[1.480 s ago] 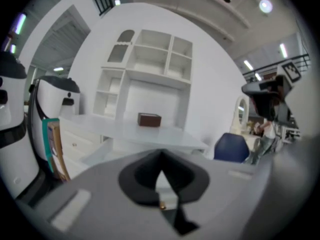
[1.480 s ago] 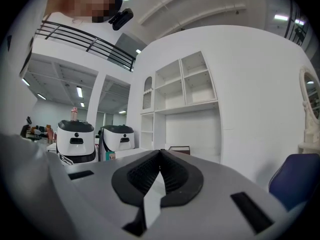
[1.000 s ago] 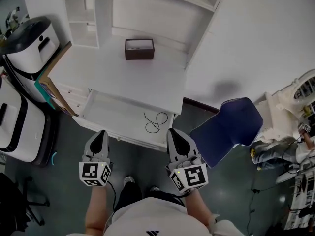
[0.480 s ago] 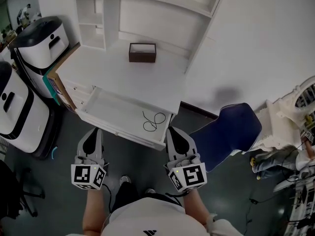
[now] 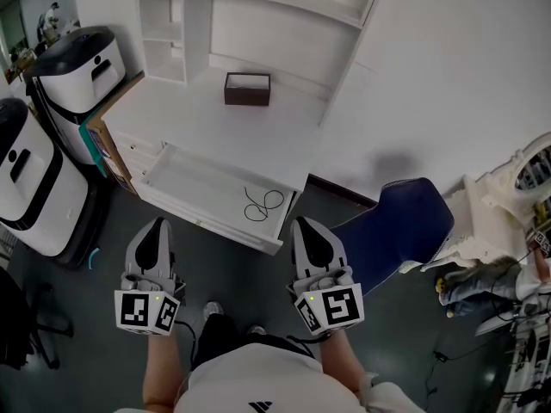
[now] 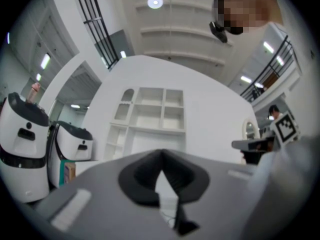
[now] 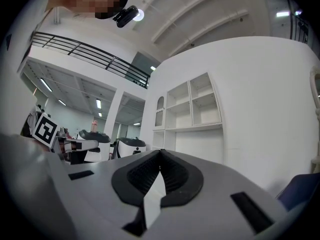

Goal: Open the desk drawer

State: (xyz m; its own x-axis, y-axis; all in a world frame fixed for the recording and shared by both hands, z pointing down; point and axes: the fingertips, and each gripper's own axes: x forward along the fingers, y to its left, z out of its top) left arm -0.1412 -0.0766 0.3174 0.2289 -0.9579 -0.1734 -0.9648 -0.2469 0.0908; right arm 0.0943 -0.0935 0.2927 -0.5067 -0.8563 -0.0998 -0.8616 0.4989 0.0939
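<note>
Backing off from the desk, the left gripper now sits further toward the lower left of the frame than a second ago, and a strip of dark floor shows between its tip and the drawer front. The right gripper has hardly shifted in the frame. Both tools have their jaws pressed together with nothing held, as I read it from each gripper view.

The desk drawer stands pulled out, left of the frame's centre, under the front edge of the white desk. It is a shallow white tray with flat, smooth walls. Its long axis runs from upper left to lower right, and its front faces the lower left. A thin black cable lies looped on its floor near the right-hand end.

On the desktop above sits a small dark brown box, rectangular and open-topped. A blue padded chair stands at the right.
</note>
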